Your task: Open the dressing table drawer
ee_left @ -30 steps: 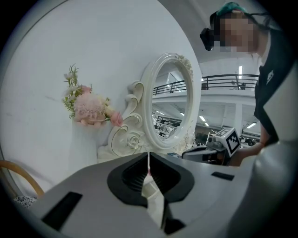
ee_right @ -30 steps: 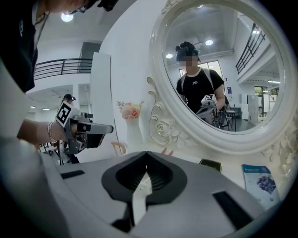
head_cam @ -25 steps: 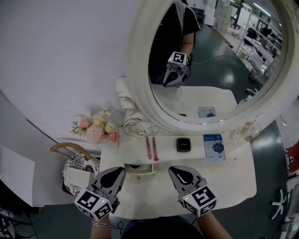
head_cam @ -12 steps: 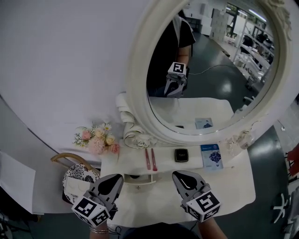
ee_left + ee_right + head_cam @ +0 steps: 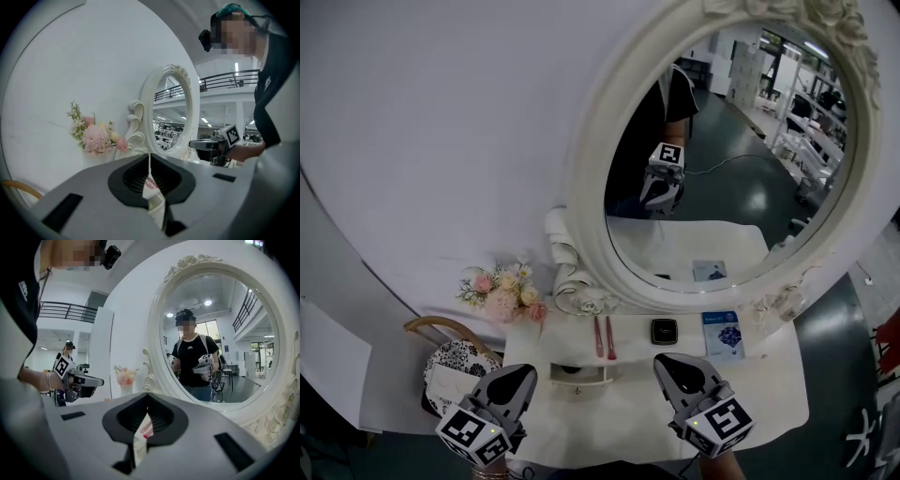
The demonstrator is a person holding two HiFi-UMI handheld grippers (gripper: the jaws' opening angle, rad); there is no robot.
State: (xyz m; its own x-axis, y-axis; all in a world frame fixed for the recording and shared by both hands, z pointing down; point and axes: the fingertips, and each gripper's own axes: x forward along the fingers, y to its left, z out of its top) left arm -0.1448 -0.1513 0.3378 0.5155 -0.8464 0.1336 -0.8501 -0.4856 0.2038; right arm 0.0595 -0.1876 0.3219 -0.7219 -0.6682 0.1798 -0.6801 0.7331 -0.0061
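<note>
An oval mirror (image 5: 741, 216) filled the upper right of the frame above a white tabletop (image 5: 619, 424). At the bottom edge, the left gripper (image 5: 526, 372) and right gripper (image 5: 666, 363) hovered, jaws closed together and empty. The small drawer (image 5: 578, 371) sat at lower centre between them.
</note>
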